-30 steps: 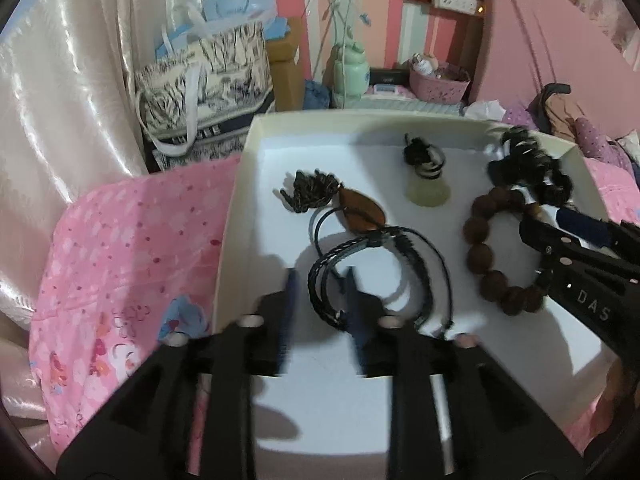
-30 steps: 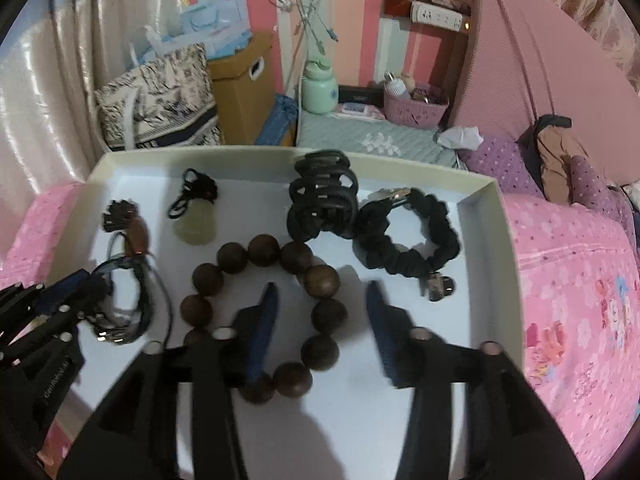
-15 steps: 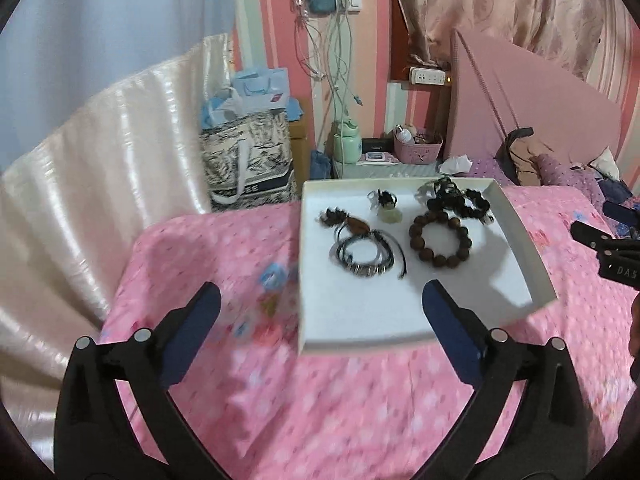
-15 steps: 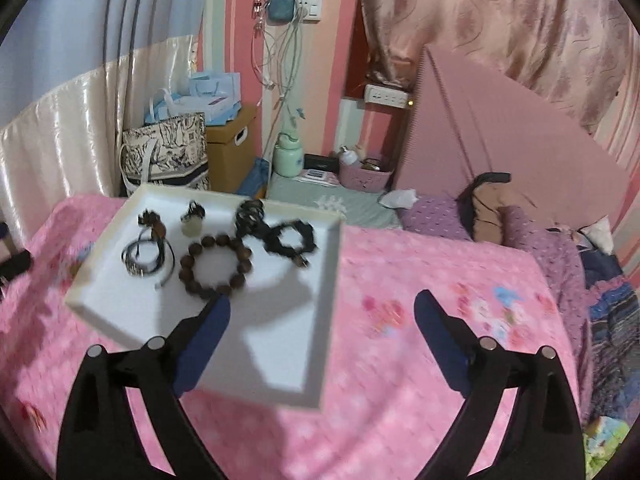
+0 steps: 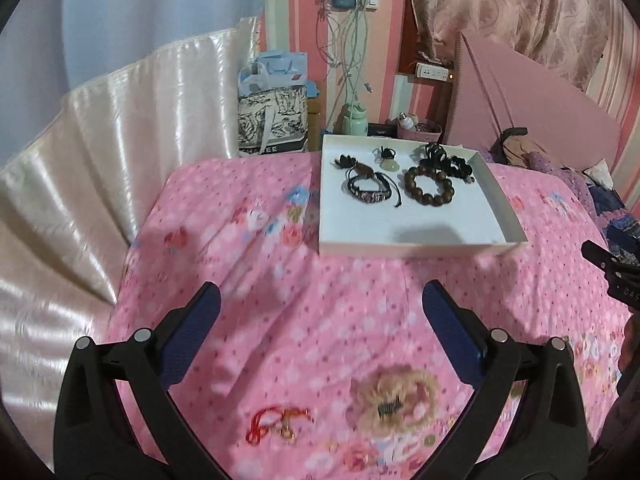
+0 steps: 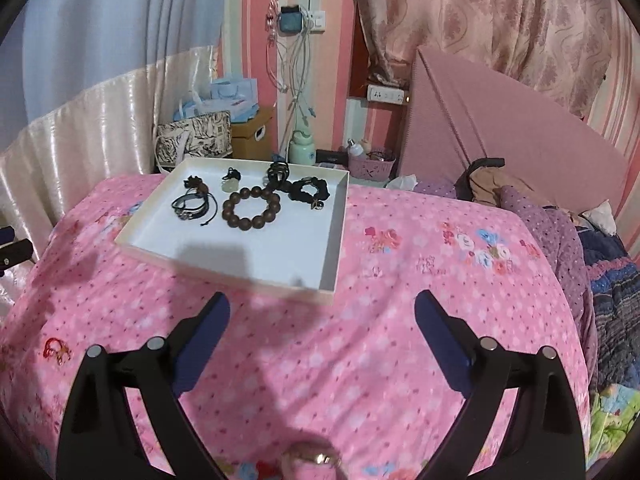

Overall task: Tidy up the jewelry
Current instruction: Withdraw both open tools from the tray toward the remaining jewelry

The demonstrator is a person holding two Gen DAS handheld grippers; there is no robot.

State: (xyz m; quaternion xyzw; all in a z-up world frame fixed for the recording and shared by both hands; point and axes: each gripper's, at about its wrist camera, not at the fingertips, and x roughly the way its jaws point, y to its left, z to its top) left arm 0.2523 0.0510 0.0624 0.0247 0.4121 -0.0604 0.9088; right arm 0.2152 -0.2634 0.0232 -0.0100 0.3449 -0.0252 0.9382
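The left tongs [image 5: 320,320] are wide open with nothing between their blue pads [image 5: 192,336], above a pink flowery bed cover [image 5: 320,300]. Farther back a flat white cardboard tray [image 5: 420,250] lies on the bed, holding a ring of big brown wooden beads [image 5: 429,188], a dark braided cord bracelet [image 5: 370,192], a pale green stone pendant [image 5: 390,164] and black hair ties [image 5: 438,156]. Close to the tongs, a red string charm [image 5: 276,426] and a fluffy tan hair clip [image 5: 394,398] lie on the cover.

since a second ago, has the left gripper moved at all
Yes. The left gripper has pulled back and up from the white tray: earlier its fingers were over the braided bracelet, now they hang open over the pink bedspread.
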